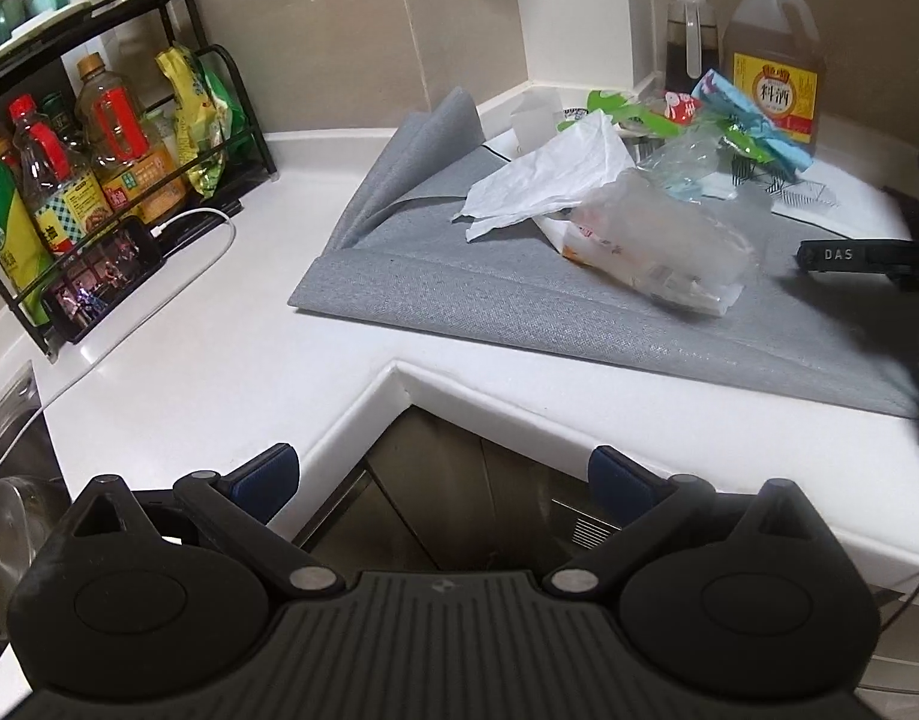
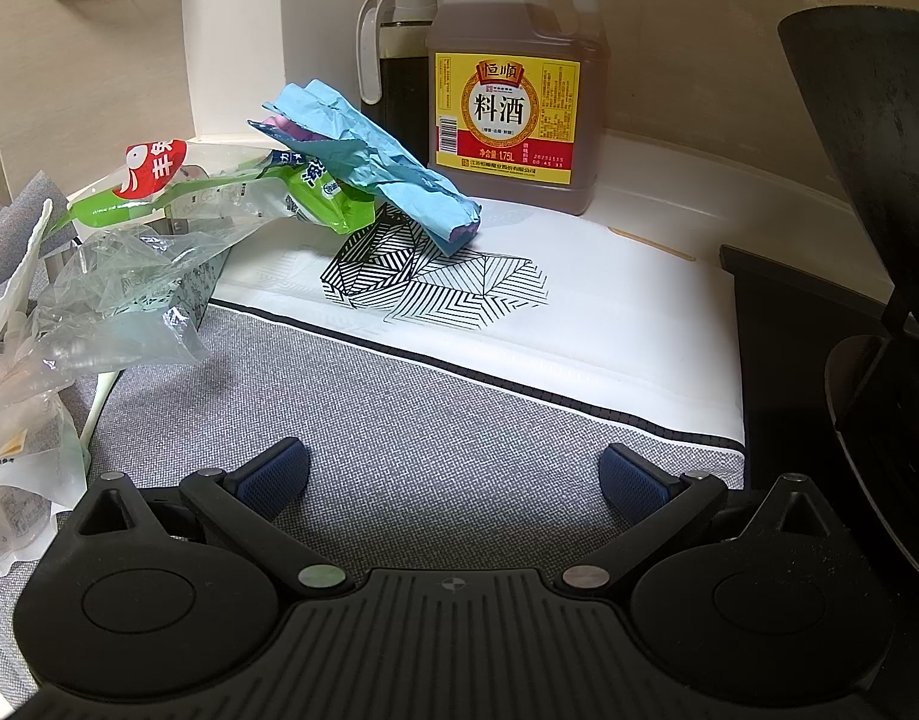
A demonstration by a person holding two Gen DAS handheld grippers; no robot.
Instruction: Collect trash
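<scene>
A heap of trash lies on a grey mat (image 1: 459, 294) on the white counter: a crumpled white tissue (image 1: 549, 180), clear plastic bags (image 1: 669, 240), a green wrapper (image 1: 627, 111) and a blue crumpled paper bag (image 1: 753, 114). My left gripper (image 1: 441, 474) is open and empty, off the counter's inner corner, well short of the heap. My right gripper (image 2: 453, 480) is open and empty over the mat (image 2: 429, 438); the blue bag (image 2: 369, 162), green wrapper (image 2: 231, 186) and clear plastic (image 2: 117, 294) lie ahead and left. It also shows at the right edge of the left wrist view (image 1: 849, 255).
A black rack (image 1: 99, 150) with bottles and a phone (image 1: 105, 276) stands at left. A large cooking wine jug (image 2: 513, 96) and a dark sauce dispenser (image 2: 399, 54) stand by the wall. A dark pan (image 2: 879, 210) and stove sit at right. The sink (image 1: 9, 462) is far left.
</scene>
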